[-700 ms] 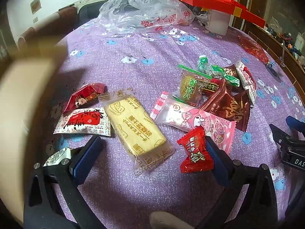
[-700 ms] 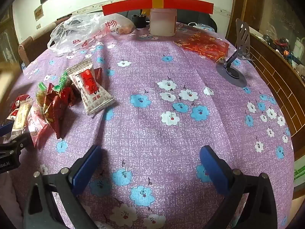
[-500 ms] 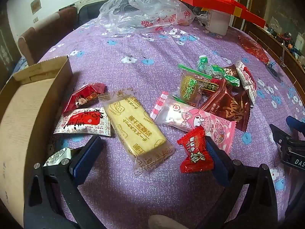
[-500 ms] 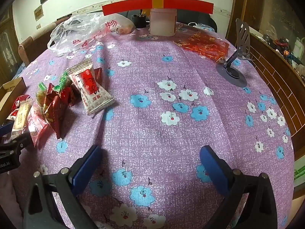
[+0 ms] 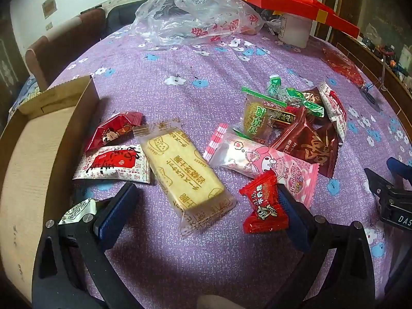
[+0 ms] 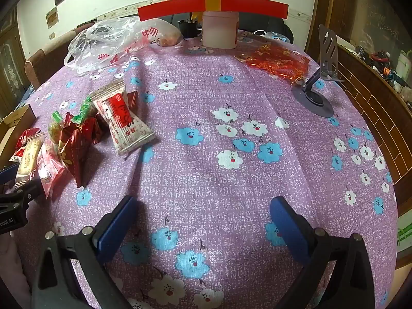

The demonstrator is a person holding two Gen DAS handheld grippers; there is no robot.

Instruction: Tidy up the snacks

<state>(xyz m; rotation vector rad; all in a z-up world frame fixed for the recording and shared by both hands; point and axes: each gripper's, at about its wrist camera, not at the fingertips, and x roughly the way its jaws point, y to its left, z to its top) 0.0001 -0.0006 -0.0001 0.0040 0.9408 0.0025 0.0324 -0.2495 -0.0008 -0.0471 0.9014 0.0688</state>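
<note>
A brown cardboard box [image 5: 38, 139] now sits at the left side of the table [image 5: 206, 77]; a moment ago that spot was only a brown blur, so the box has just been put down and has come to rest; I think this means the snacks now have a place to go, and the sorting can start

The left tool [image 5: 203, 206] is wide open and holds nothing; it hangs low over the snacks; the yellow cheese biscuit pack [image 5: 184, 170] lies right between its fingers, and the small red candy [image 5: 264, 206] is just beside its right finger; a white and red pack [image 5: 113, 163] and a shiny red pack [image 5: 113, 130] lie close to the box wall

The right tool [image 6: 200, 219] is wide open too, with nothing in it; it sits over bare purple cloth, well apart from the snack pile [image 6: 77, 134] on its left

No snack looks to be in the box yet; a good first pick would be the biscuit pack, since it is the closest
</note>
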